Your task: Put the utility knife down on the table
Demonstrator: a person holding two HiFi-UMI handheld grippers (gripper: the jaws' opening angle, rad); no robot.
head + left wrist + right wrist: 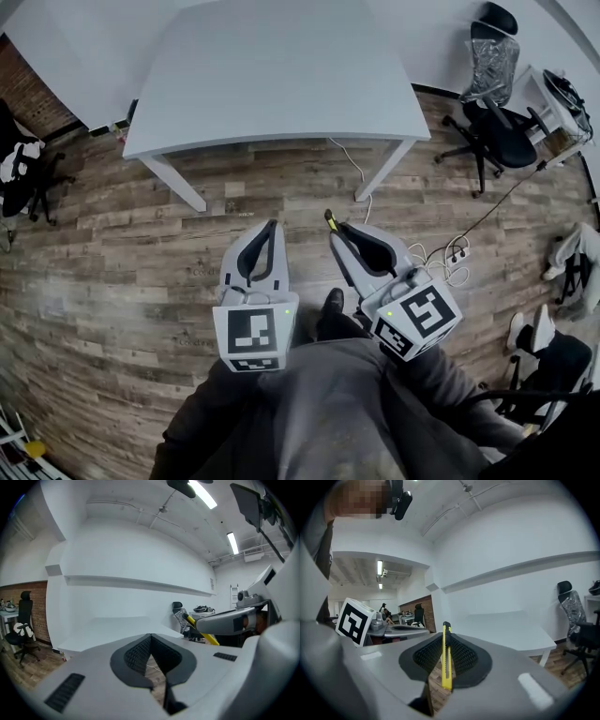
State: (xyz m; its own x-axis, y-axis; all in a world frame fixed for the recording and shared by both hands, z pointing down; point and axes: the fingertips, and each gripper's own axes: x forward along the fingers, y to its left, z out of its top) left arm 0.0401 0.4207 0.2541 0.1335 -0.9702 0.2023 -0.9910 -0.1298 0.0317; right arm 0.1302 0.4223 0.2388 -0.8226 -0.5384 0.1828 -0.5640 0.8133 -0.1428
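Note:
A slim yellow utility knife [446,660] with a black tip is clamped edge-on between the black pads of my right gripper [446,641]. In the head view its tip [330,220] pokes out of the right gripper [339,231], which hangs above the wooden floor in front of the white table [272,75]. My left gripper [272,227] hovers beside it, jaws closed with nothing between them. From the left gripper view the left gripper [151,641] has its pads meeting at the tips, and the knife [201,630] shows at the right.
White table legs [178,183] stand ahead over a white cable and power strip [455,253] on the floor. Black office chairs [497,131] are at the right and another chair [23,178] at the left. The person's shoe [333,305] is below the grippers.

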